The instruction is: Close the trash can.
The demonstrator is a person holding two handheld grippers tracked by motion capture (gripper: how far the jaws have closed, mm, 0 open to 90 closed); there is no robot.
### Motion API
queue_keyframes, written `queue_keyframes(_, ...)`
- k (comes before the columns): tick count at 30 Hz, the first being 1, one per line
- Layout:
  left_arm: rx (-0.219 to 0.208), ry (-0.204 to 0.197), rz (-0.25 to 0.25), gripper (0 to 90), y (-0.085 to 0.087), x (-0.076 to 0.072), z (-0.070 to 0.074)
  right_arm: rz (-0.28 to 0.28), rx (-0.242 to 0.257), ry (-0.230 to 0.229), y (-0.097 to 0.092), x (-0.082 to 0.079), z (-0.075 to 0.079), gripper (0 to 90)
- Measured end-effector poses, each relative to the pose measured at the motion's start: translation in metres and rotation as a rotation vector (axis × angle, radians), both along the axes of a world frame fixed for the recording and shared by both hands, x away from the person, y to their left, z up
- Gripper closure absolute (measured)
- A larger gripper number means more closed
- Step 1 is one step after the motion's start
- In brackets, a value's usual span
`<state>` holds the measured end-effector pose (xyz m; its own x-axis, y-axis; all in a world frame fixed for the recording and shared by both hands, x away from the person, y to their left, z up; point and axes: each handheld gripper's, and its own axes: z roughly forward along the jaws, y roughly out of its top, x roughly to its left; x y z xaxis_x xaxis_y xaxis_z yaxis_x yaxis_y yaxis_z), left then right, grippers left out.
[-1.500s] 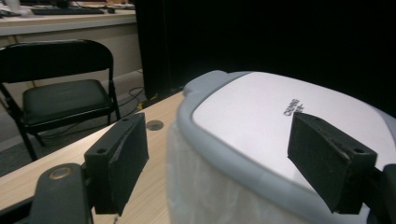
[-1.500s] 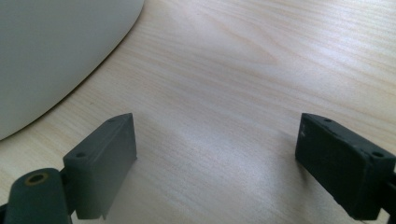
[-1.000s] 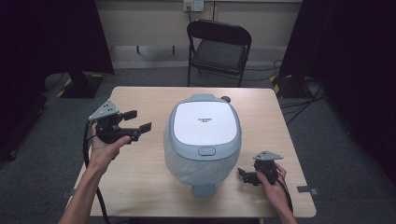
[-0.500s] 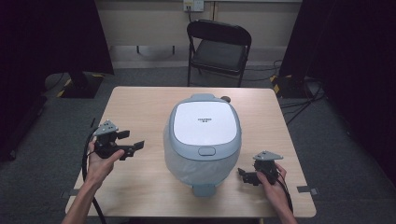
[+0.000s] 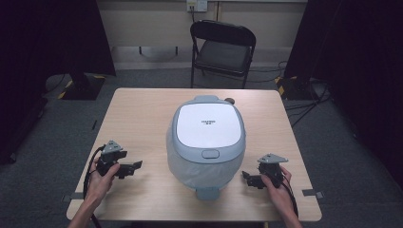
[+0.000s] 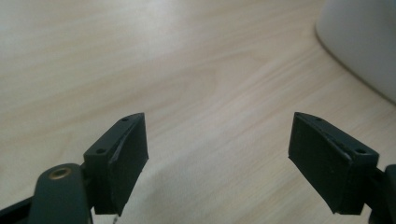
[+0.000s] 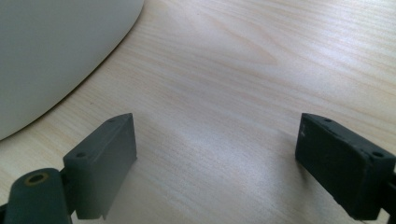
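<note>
The rice cooker point(image 5: 207, 140) sits in the middle of the wooden bench point(image 5: 138, 114), its lid closed, a white panel on top and a grey latch button point(image 5: 210, 154) at the front edge of that lid. A small grey tab juts out at the base of the cooker on the side nearest the person, and a dark knob shows at its far rim. Behind the cooker, off the bench, stands a black folding chair point(image 5: 222, 47).

The left gripper point(image 5: 134, 166) rests low at the bench, near the cooker's left flank but apart from it, jaws spread wide with nothing between them; in the left gripper view the cooker's pale curved wall point(image 6: 359, 42) rises just beyond the jaws. The right gripper point(image 5: 247, 177) lies near the cooker's right flank, likewise gaping and empty, with the same pale wall point(image 7: 56, 56) close ahead in the right gripper view.

Judging by its bulk, the rice cooker is likely heavy for one gripper, rigid, and smooth enough for the rounded body to slip under a pinch. The broad belly looks too wide for either pair of jaws. The better holds seem to be the latch button for a press, or the lid's rim and the front tab for a pinch, with both grippers steadying opposite sides.
</note>
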<state>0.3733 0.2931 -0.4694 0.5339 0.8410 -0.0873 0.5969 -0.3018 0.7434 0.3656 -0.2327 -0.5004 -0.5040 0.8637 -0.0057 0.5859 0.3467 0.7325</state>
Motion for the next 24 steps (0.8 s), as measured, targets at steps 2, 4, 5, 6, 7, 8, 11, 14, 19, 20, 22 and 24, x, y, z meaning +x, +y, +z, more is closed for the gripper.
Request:
queue_keyframes(2, 0.007, 0.006, 0.003, 19.4, 0.0, -0.002, -0.006, 0.0, 0.0, 0.0, 0.0, 0.0, 0.0, 11.1)
queue_keyframes(4, 0.051, 0.014, 0.001, 19.4, -0.001, -0.002, -0.013, 0.0, 0.0, 0.0, 0.0, 0.0, 0.0, 11.1)
queue_keyframes(5, 0.057, 0.008, 0.006, 19.3, -0.002, -0.003, -0.016, 0.0, 0.0, 0.0, 0.0, 0.0, 0.0, 11.1)
queue_keyframes(6, 0.075, 0.001, -0.001, 19.3, -0.003, -0.002, -0.018, 0.0, 0.0, 0.0, 0.0, 0.0, 0.0, 11.1)
queue_keyframes(7, 0.1, -0.008, 0.001, 19.1, -0.004, -0.002, -0.018, 0.0, 0.0, 0.0, 0.0, 0.0, 0.0, 11.2)
queue_keyframes(8, 0.122, -0.014, 0.003, 18.8, -0.005, -0.001, -0.02, 0.0, 0.0, 0.0, 0.0, 0.0, 0.0, 11.1)
queue_keyframes(11, 0.136, 0.007, 0.001, 18.3, -0.007, 0.003, -0.026, 0.0, 0.0, 0.0, 0.0, 0.0, 0.0, 11.1)
queue_keyframes(14, 0.099, 0.0, 0.014, 15.7, -0.005, 0.001, -0.029, 0.0, 0.0, 0.0, 0.0, 0.0, 0.0, 11.2)
queue_keyframes(19, 0.08, -0.036, 0.022, 13.9, -0.004, -0.001, -0.033, 0.0, -0.001, -0.001, 0.0, 0.0, 0.0, 11.1)
queue_keyframes(20, 0.079, -0.036, 0.022, 13.9, -0.004, -0.001, -0.033, -0.001, -0.003, -0.002, 0.0, 0.0, 0.0, 11.1)
queue_keyframes(22, 0.079, -0.036, 0.022, 13.8, -0.004, -0.001, -0.033, -0.002, -0.003, -0.002, 0.0, 0.0, 0.0, 11.2)
queue_keyframes(24, 0.08, -0.036, 0.022, 13.8, -0.004, -0.001, -0.033, -0.001, -0.004, -0.003, 0.0, 0.0, 0.0, 11.1)
